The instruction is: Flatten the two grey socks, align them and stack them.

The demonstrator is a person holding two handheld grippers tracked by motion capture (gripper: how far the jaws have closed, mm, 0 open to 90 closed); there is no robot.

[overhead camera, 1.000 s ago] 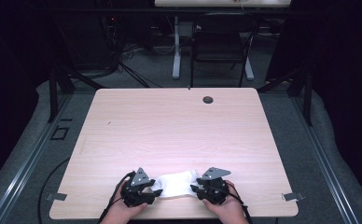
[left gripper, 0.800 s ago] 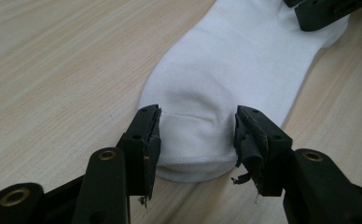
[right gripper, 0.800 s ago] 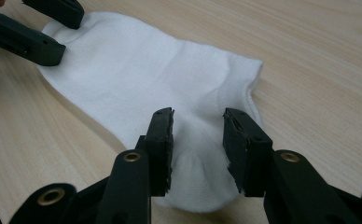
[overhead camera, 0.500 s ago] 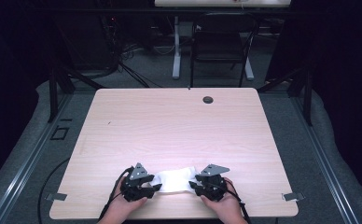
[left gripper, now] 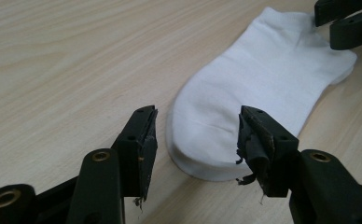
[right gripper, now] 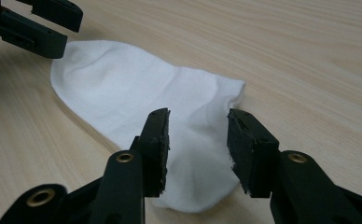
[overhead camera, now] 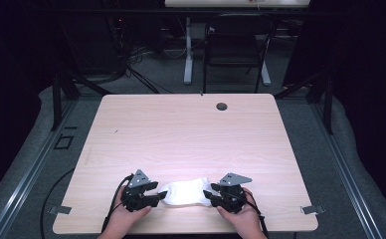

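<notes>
Sock (overhead camera: 185,192), white and flat, lies near the table's (overhead camera: 191,134) front edge between left gripper (overhead camera: 151,195) and right gripper (overhead camera: 210,195); both jaws have just been opening and stand wide, gripping nothing. Bare wood stretches behind. Gripper views reveal frayed pads (left gripper: 250,144).

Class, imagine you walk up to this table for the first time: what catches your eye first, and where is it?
A white sock lies flat near the front edge of the pale wooden table, bright against the dark room. The left gripper and the right gripper flank its two ends, jaws open and just widened, the cloth lying loose between them. Far off, a small dark round grommet sits near the table's back edge.
</notes>
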